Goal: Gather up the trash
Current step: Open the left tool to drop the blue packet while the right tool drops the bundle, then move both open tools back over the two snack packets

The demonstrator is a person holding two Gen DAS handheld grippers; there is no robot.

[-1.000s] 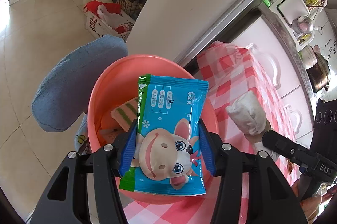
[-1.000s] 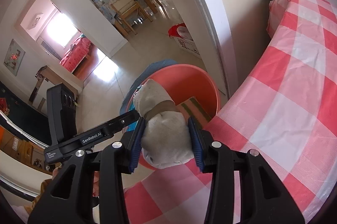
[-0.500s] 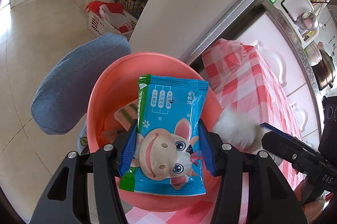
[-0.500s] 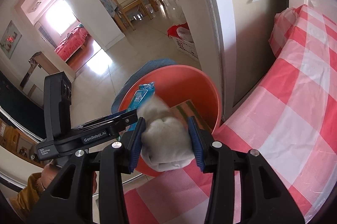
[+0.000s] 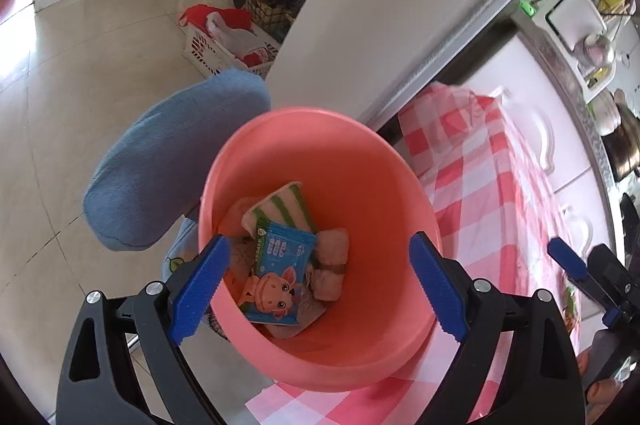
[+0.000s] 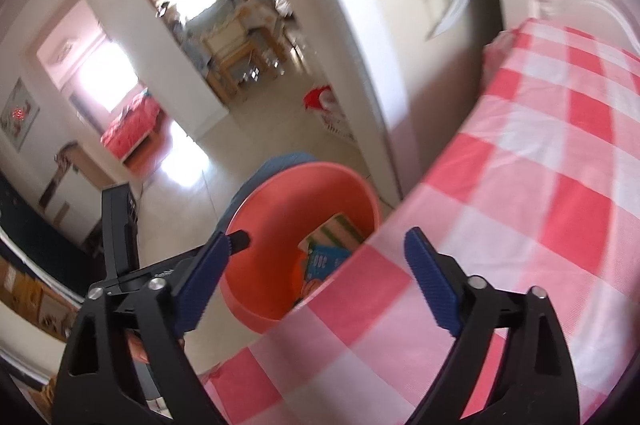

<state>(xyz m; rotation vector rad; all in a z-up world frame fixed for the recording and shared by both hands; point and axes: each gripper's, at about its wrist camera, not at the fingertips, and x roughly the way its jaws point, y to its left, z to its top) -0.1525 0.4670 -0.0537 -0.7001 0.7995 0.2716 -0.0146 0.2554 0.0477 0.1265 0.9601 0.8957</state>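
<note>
A salmon-pink bin (image 5: 320,153) stands beside the table's edge. In it lie a blue cartoon wet-wipe packet (image 5: 278,275), a crumpled white tissue wad (image 5: 330,255) and a green-striped wrapper (image 5: 286,209). My left gripper (image 5: 318,285) is open and empty above the bin. My right gripper (image 6: 316,279) is open and empty over the table edge, with the bin (image 6: 280,197) and the blue packet (image 6: 324,259) just beyond it. The right gripper's blue finger (image 5: 568,259) shows at the right in the left wrist view.
The table carries a red-and-white checked cloth (image 6: 540,185), also in the left wrist view (image 5: 488,185). A blue padded chair back (image 5: 168,153) is left of the bin. A white wall corner (image 5: 400,5) stands behind it. A white basket (image 5: 224,45) sits on the tiled floor.
Both grippers opened. The blue packet dropped from the left gripper and the tissue wad from the right gripper into the bin. The right gripper has pulled back over the table.
</note>
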